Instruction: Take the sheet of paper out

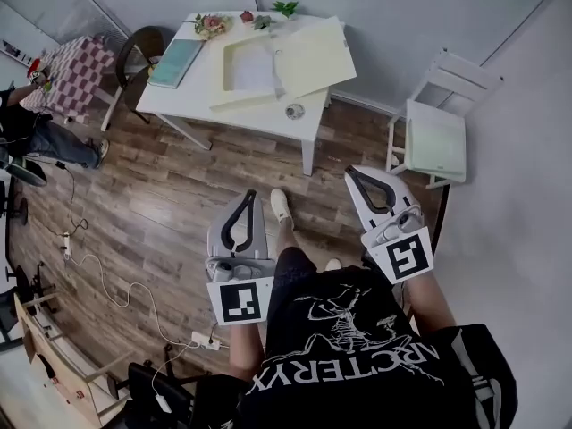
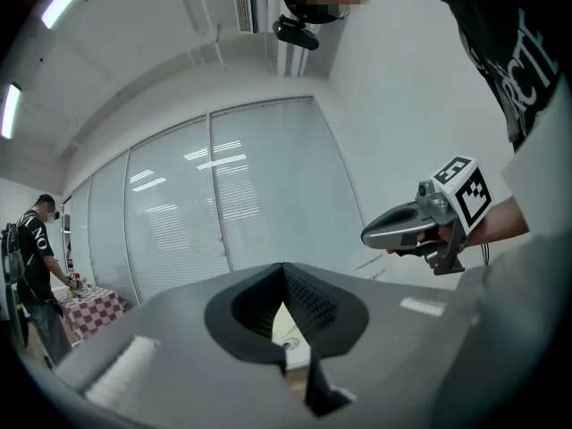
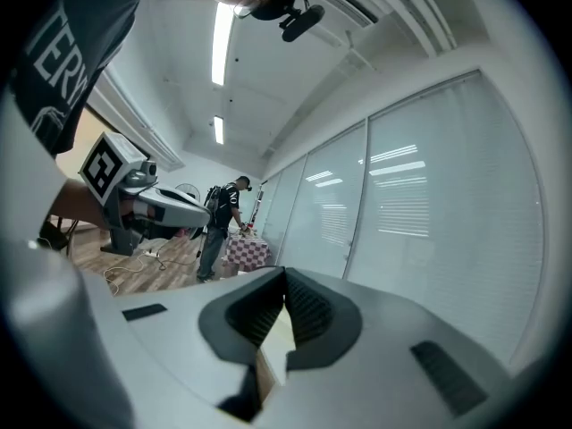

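Wood-plank floor (image 1: 179, 195) fills most of the head view, with a white surface (image 1: 232, 114) against the far wall and a white chair (image 1: 436, 137) off to its right. On the surface lies a cream folder (image 1: 308, 56), opened flat. The sheet of paper (image 1: 253, 70) rests inside its left half, face up and uncovered. The open lid suggests the sheet is ready to be lifted out directly. A teal book (image 1: 176, 61) sits at the surface's left end and a small round object (image 1: 294, 111) near its front edge, both clear of the folder.

The person stands well back from the surface, holding both tools close to the body and pointing roughly forward. The left gripper (image 1: 251, 195) has its fingers pressed together with nothing between them, and its own view shows only the distant surface through the gap below the tips. The right gripper (image 1: 351, 173) is likewise closed and empty. Neither is near the sheet, so the task looks barely begun. An approach and an opening of the fingers would come first.

Another person (image 1: 40, 128) stands by a checked table (image 1: 76, 74) at the far left, well apart from the work.
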Demonstrator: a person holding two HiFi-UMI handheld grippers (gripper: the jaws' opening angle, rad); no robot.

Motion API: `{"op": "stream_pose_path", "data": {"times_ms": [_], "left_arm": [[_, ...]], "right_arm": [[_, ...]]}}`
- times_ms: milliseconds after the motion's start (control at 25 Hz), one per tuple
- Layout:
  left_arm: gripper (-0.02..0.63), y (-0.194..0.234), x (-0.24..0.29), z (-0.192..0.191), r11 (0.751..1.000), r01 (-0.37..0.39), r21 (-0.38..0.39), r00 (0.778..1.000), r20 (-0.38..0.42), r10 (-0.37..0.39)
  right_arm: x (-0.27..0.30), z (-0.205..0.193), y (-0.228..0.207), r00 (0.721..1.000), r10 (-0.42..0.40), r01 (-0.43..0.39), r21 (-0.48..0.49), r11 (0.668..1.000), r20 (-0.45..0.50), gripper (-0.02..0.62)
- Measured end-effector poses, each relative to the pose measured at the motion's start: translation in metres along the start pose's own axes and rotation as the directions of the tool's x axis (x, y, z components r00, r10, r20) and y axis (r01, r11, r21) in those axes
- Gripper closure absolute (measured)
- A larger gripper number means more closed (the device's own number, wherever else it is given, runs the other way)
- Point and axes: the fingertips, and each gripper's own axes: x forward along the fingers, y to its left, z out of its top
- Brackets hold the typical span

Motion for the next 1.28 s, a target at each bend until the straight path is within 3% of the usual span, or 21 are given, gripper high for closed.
{"op": "stream_pose_path", "data": {"times_ms": [120,280,520,720,1080,1280], "left_arm": [[0.598,0.042,0.049,-0.014,1.0,-0.004,-0.016,1.0,-0.004,0.004],[0.598,0.113,0.13,-0.024,0.999,0.035,-0.015,0.999,-0.025,-0.035],[0.598,0.201,0.226,-0.014,0.995,0.096,0.029,0.995,-0.006,-0.096],[0.598,0.204,0.279,-0.011,0.988,0.129,0.089,0.992,-0.003,-0.129],[0.598,0.202,0.314,-0.007,0.996,0.072,0.048,0.997,-0.03,-0.071],[0.598,0.203,0.324,-0.005,0.998,0.045,0.041,0.999,-0.033,-0.044]], "right_arm": [[0.064,-0.015,-0.012,0.999,0.03,-0.031,-0.034,0.999,-0.032,0.583],[0.163,-0.029,-0.041,0.995,0.056,-0.056,-0.002,0.998,-0.086,0.583],[0.265,-0.023,-0.09,0.991,0.003,0.003,0.043,0.999,-0.133,0.583],[0.295,-0.033,-0.118,0.988,-0.016,0.024,0.052,0.998,-0.152,0.583],[0.33,-0.032,-0.162,0.996,0.045,-0.039,0.066,0.997,-0.081,0.581],[0.336,-0.034,-0.176,0.998,0.032,-0.027,0.096,0.995,-0.049,0.565]]}}
